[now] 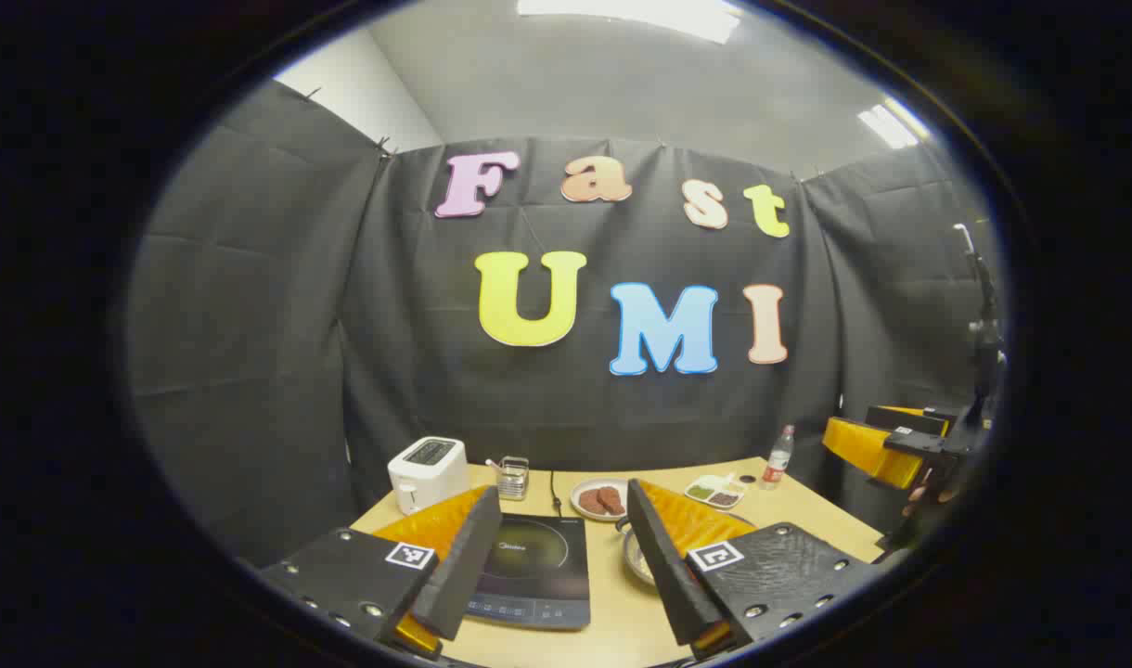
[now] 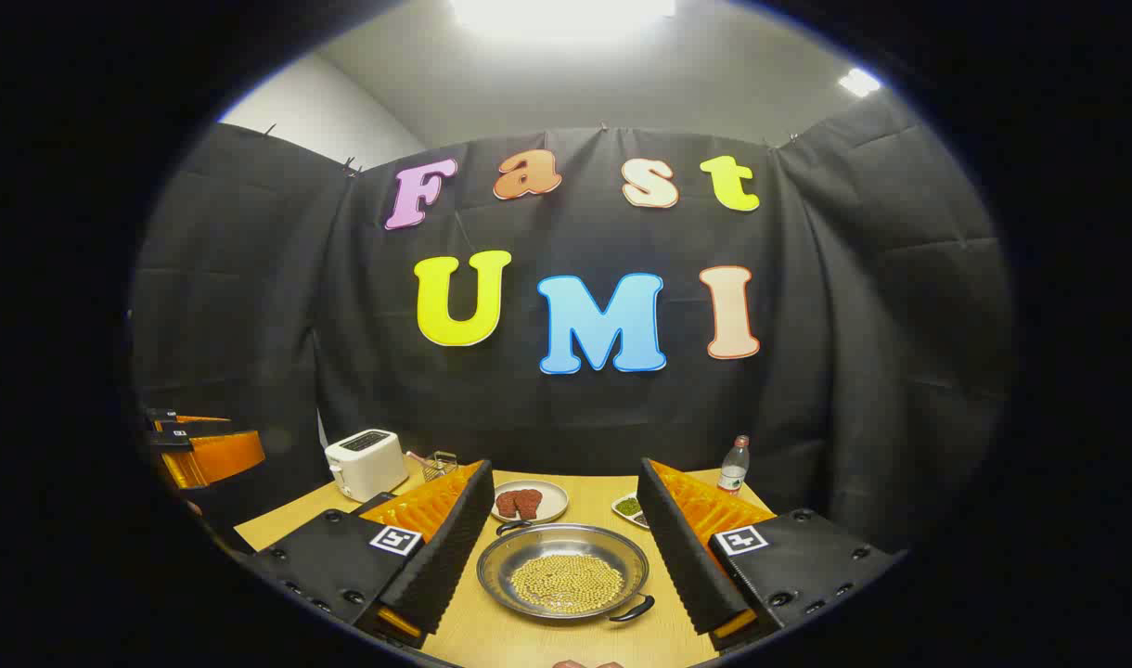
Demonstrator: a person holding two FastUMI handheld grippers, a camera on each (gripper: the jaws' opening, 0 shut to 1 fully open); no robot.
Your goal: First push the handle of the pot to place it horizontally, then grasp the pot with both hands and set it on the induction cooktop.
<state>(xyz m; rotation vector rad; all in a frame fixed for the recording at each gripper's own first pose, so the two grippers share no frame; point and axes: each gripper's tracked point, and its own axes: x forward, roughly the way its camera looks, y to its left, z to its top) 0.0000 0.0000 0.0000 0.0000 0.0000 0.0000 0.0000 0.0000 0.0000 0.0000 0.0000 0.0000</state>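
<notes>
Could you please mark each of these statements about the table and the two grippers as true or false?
1. The pot already sits on the induction cooktop. False: it stands on the table, beside the cooktop.
2. The pot holds small yellowish grains. True.
3. The right gripper is shut on a pot handle. False: its fingers stand wide apart, above the pot.
4. A white toaster stands at the table's far left. True.
5. The left gripper is open and holds nothing. True.
6. The plate behind the pot is bare. False: it carries brown pieces of food.
</notes>
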